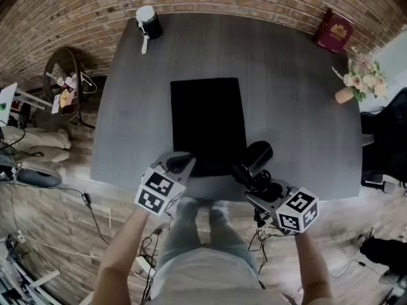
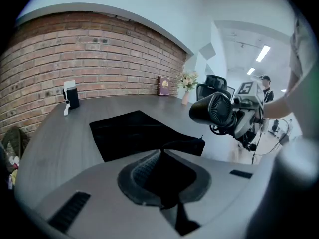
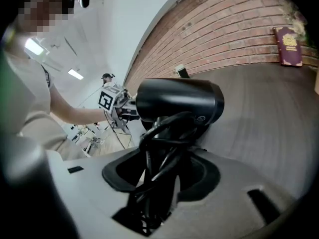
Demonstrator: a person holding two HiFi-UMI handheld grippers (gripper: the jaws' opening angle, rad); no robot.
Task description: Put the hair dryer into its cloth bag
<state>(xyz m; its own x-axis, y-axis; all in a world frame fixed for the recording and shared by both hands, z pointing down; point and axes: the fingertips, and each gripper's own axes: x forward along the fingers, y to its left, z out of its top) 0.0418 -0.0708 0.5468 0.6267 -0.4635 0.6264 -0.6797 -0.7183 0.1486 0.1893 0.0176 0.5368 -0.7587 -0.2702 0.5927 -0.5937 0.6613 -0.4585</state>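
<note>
Filling most of the head view, the grey table (image 1: 292, 107) backs onto a brick wall. The black bag (image 1: 208, 122) lies flat at its middle, long side running away from the person, its near edge at the table's front.

The dryer (image 1: 257, 156) is off the table, held in the air just beside the bag's near right corner. Seen from the left gripper view, its rear grille faces that camera. The right gripper (image 3: 159, 168) has its jaws part-way apart and clamped on the dryer's handle, with loops of black cord (image 3: 167, 133) bunched between them too.

The left gripper (image 2: 162, 176) is closed almost fully on the bag's near left edge, and black cloth fills the gap between the pads.

At the far side stand a red book (image 1: 333, 32), flowers (image 1: 364, 80) and a small black-and-white device (image 1: 148, 23), all well apart from the bag.
</note>
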